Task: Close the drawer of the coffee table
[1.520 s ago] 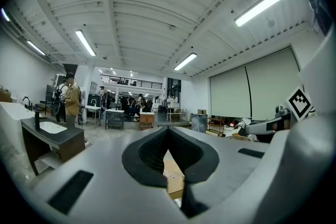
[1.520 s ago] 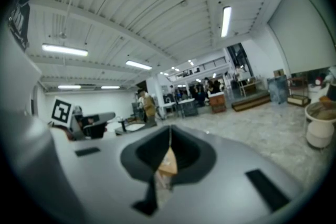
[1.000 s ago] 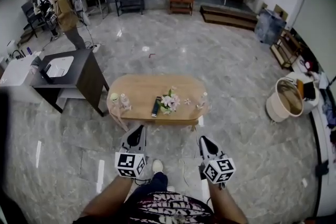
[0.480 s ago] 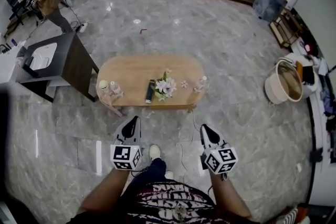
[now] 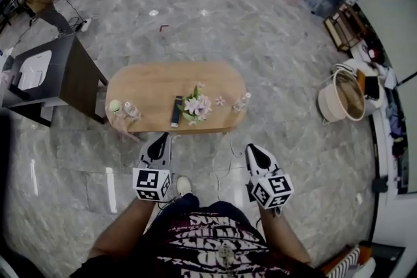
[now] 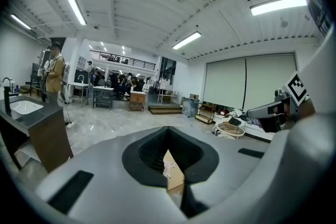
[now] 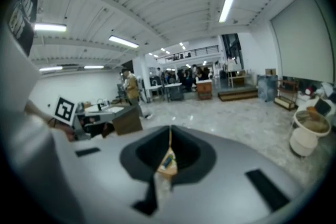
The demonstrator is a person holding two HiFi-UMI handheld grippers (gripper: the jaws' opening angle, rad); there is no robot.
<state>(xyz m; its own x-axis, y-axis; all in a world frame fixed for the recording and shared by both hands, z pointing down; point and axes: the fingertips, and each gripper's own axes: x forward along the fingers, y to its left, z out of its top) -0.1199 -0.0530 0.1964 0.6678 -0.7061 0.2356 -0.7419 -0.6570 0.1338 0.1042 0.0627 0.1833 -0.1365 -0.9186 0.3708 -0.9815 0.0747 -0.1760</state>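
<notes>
I have the left gripper (image 5: 162,137) and right gripper (image 5: 251,149) side by side above the marble floor, jaws together, both empty. The oval coffee table (image 5: 156,89) stands just ahead of their tips, with flowers (image 5: 195,105) near its near edge. I cannot tell where its drawer is.

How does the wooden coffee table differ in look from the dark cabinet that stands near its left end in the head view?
Colour: the coffee table is light wood; the dark cabinet is nearly black.
Shape: the coffee table has an oval top with rounded ends; the dark cabinet has a rectangular top.
Load: the coffee table bears flowers and small bottles; the dark cabinet holds a white basin.
Both stand on the grey stone floor.
</notes>
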